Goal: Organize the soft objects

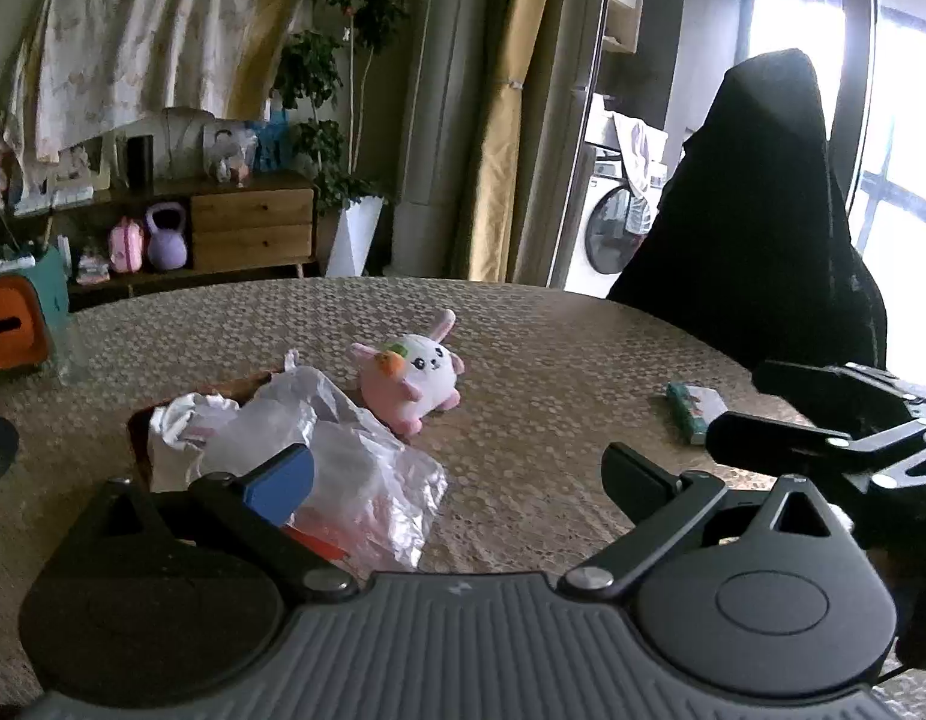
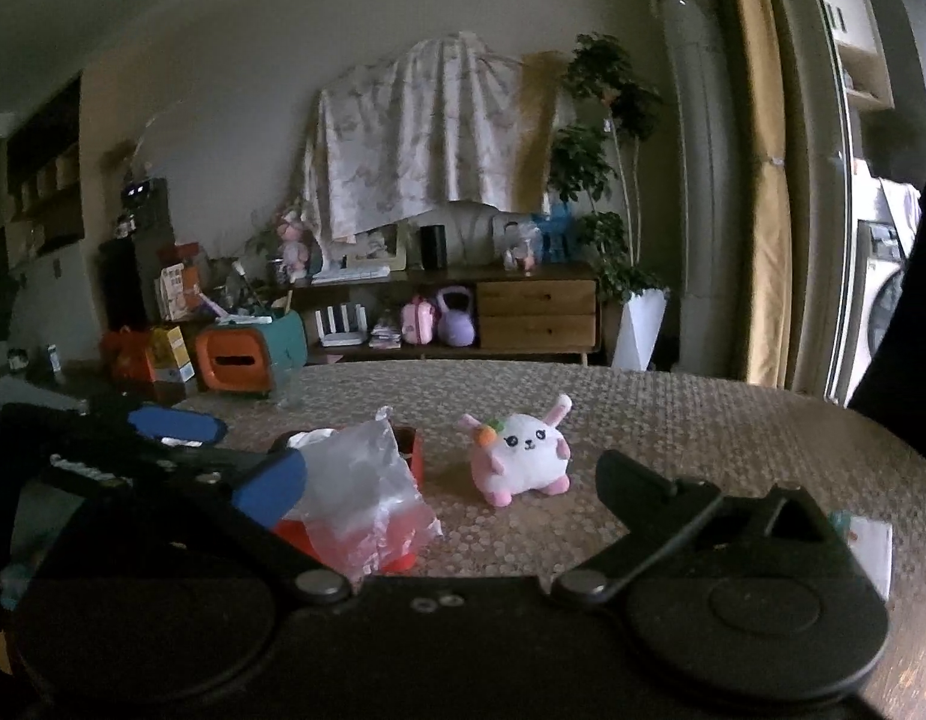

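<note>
A pink and white plush bunny (image 1: 411, 375) (image 2: 523, 459) with a small carrot lies on the patterned tablecloth. To its left, a crumpled clear plastic bag (image 1: 330, 450) (image 2: 360, 492) is draped over a red box (image 2: 405, 456). My left gripper (image 1: 459, 480) is open with nothing between its fingers; its blue pad (image 1: 282, 483) is in front of the bag and the bunny lies beyond the gap. My right gripper (image 2: 453, 489) is open too and holds nothing, with the bunny just ahead. It also shows at the right of the left wrist view (image 1: 736, 405).
A small green and white packet (image 1: 694, 411) (image 2: 871, 546) lies on the table's right side. An orange tissue box (image 1: 6, 330) (image 2: 234, 360) stands at the far left edge. A black draped shape (image 1: 763, 210) rises behind the table's right rim. A wooden sideboard (image 2: 535, 312) stands against the far wall.
</note>
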`<state>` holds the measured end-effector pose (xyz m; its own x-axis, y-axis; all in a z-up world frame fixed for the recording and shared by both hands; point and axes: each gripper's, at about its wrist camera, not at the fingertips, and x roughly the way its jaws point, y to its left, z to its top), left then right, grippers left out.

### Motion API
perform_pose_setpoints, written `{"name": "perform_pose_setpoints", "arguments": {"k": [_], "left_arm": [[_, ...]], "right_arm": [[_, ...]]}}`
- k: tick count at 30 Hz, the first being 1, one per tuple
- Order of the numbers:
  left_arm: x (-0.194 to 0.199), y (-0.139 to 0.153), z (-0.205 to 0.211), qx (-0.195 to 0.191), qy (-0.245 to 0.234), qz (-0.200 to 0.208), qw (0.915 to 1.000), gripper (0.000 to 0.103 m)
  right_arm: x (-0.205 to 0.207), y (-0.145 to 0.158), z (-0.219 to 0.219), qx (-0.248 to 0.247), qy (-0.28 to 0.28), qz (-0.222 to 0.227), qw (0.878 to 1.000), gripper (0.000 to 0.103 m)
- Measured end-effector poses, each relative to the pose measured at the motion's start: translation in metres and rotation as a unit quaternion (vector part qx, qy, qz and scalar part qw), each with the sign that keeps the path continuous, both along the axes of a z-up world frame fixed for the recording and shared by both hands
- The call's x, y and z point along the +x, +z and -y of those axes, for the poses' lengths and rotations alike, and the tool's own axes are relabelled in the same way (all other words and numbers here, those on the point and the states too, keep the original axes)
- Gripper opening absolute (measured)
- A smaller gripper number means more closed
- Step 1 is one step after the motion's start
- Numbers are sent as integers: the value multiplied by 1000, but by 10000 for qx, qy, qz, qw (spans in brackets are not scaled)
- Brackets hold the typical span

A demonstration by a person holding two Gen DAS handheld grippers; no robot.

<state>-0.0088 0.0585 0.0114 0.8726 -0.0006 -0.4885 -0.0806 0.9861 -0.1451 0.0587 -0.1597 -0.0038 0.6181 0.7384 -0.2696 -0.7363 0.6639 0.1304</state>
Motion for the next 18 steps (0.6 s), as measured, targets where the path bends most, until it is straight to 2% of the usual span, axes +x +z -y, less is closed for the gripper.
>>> {"name": "perform_pose_setpoints", "arguments": {"k": [3, 11, 18], "left_arm": [[-2, -1, 2, -48, -25, 23, 10000, 103], [-7, -3, 7, 155, 93, 104, 9998, 103], [-9, -2, 9, 160, 82, 146, 9997, 103]], "right_arm": [[0, -4, 1, 71, -61, -100, 9999, 103], [0, -7, 0, 140, -109, -180, 9997, 103], [-5, -7, -4, 123, -189, -49, 9997, 103]]}}
